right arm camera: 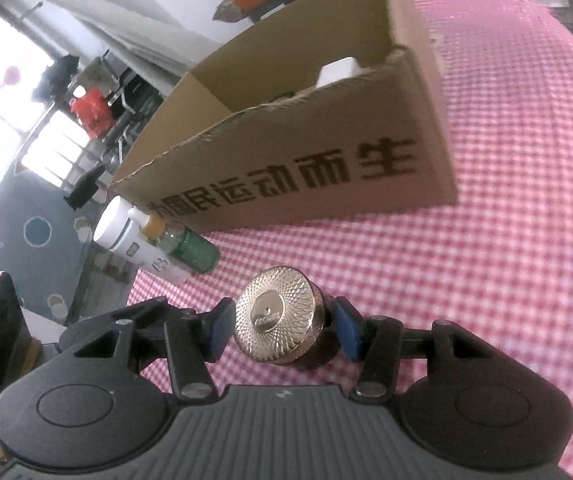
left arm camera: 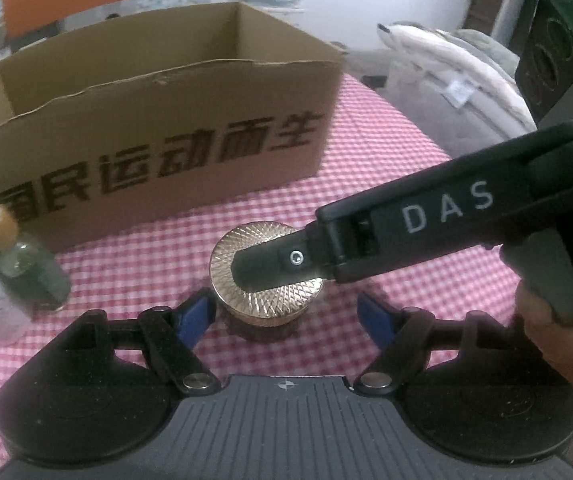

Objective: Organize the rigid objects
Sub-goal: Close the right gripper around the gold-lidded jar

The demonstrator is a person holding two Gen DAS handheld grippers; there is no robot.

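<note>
A: What is nearest in the right wrist view?

B: The right gripper, low in the middle of the frame. The jar with the gold lid stands between its two blue pads. The right pad looks to touch the jar's side. At the left pad I see a thin gap, so I cannot tell if the jar is really pinched.

A: And in the left wrist view?

B: The left gripper is at the bottom, with its fingers spread. The same jar stands between them on the pink checked cloth. The left pad is just beside the jar; the right pad is apart from it. The other tool comes in from the right edge, and one black finger lies over the lid. A hand holds that tool at the lower right.

A: What is farther away?

B: At the left edge stands a green dropper bottle with a white tip. In the right wrist view a white bottle stands just beside it. Behind them, in the upper middle, is an open cardboard box with dark characters on its front wall. Something white shows inside it.
</note>
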